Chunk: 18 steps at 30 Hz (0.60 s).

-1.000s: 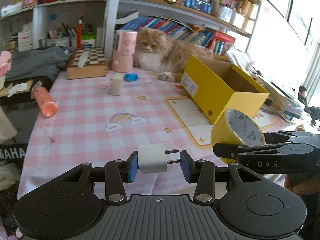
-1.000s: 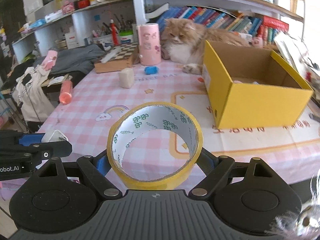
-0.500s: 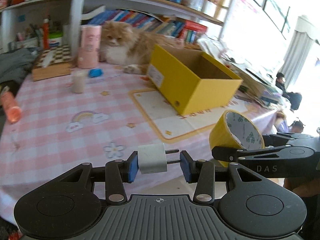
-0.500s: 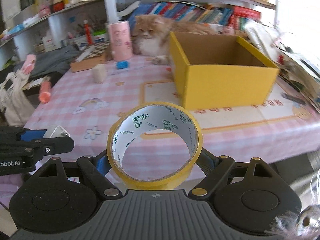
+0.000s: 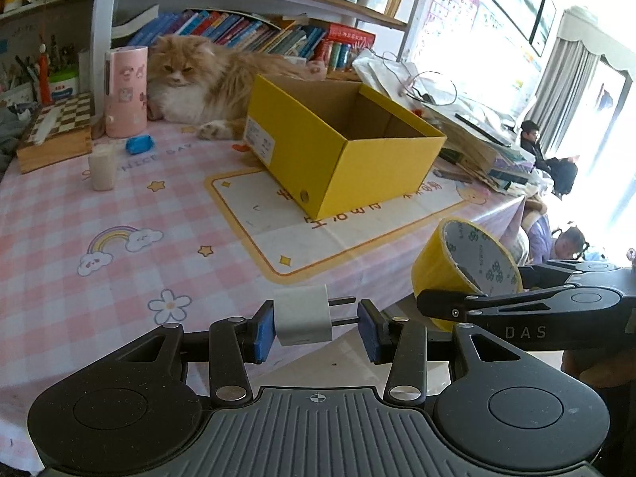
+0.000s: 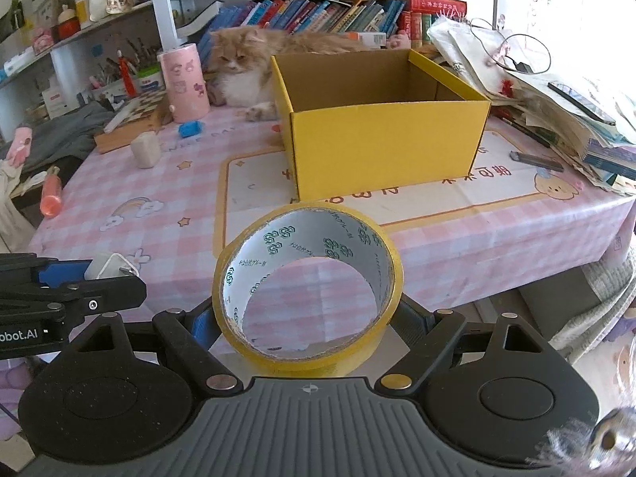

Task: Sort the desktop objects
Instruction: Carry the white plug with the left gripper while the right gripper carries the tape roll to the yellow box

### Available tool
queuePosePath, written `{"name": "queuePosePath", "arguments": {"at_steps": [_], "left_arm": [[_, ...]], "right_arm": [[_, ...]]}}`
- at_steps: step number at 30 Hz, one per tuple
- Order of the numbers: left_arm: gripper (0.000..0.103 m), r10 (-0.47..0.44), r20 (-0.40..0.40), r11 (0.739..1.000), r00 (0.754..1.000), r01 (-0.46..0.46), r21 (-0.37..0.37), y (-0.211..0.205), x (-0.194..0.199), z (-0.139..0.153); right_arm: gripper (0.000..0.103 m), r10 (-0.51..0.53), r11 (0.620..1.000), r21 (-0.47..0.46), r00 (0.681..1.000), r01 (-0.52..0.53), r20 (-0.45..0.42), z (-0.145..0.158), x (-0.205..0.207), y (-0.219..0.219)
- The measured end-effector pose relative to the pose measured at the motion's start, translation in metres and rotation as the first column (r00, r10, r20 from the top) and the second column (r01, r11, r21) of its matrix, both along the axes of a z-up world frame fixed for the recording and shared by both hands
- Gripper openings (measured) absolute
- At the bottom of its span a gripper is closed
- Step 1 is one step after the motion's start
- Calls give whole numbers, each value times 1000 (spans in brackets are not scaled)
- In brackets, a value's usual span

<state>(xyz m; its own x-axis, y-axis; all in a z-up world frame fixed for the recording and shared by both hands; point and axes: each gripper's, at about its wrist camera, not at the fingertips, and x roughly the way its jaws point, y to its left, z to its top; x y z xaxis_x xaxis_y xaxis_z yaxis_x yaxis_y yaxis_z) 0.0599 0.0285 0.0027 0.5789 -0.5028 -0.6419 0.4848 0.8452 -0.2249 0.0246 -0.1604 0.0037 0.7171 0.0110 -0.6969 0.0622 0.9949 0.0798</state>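
1. I am looking across a table point(image 6: 131, 187) covered in a pink checked cloth printed with rainbows, stars and flowers; behind it stand shelves packed with books

2. An open yellow cardboard box point(image 6: 387, 139) sits on a cream mat near the middle of the table, and from the left wrist view its inside point(image 5: 346, 117) looks empty as far as I can see

3. A fluffy orange and white cat point(image 5: 187, 83) lies behind the box, just beside a pink cylindrical container point(image 5: 125, 91)

4. My right gripper point(image 6: 306, 318) is clamped on a roll of yellow tape point(image 6: 306, 286), held upright off the near edge of the table so I see the cloth through its hole; the left view shows the same roll point(image 5: 465, 268) to its right

5. My left gripper point(image 5: 316, 324) grasps a white plug adapter point(image 5: 303, 315) lying sideways between the blue pads, one pad on its body and the other against its two prongs, above the near table edge

6. Small items lie on the far left of the cloth: a cream block point(image 6: 145, 151), a blue object point(image 6: 189, 128) and an orange tube point(image 6: 51, 194) at the edge
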Motion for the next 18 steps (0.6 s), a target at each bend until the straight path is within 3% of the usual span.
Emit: {"name": "queuePosePath", "arguments": {"at_steps": [18], "left_arm": [[43,-19,-19,999,1000,19,44,-39,13,-4]], "right_arm": [[84,8,999,31,999,-7,-40,-7,13,-36]]}}
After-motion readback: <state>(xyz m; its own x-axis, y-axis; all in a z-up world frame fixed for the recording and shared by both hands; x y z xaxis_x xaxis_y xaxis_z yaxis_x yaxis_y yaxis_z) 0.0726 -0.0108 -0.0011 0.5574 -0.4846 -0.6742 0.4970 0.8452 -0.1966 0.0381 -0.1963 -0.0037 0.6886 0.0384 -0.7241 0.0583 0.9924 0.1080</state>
